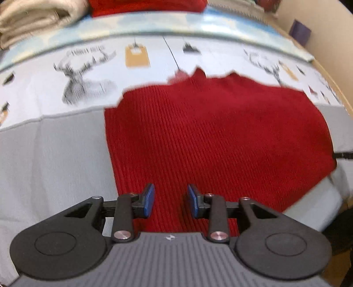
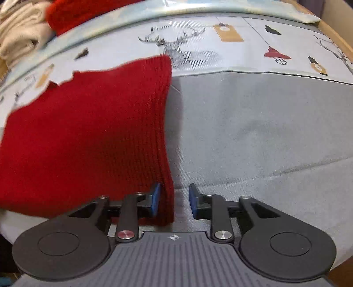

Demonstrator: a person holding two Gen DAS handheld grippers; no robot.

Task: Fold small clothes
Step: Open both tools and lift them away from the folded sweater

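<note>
Red ribbed knit garment lying mostly flat on a bed, spread over the grey sheet with its far edge reaching onto the printed cover, the one with stag heads, tags and lamps on it. Far edge ragged and blurry in the left wrist view, so no telling neckline from hem there. Left tool hanging right above the near part of the knit, blue pads apart, nothing pinched between them, only red fabric lower down in the gap. Right tool sitting at the garment's right edge near the bottom corner, jaws parted as well: that edge hangs in the gap beside the left blue pad, other pad clear of it over bare grey sheet, so not clamped. Further back, a cream folded pile by the head of the bed and another red knit right next to it.
</note>
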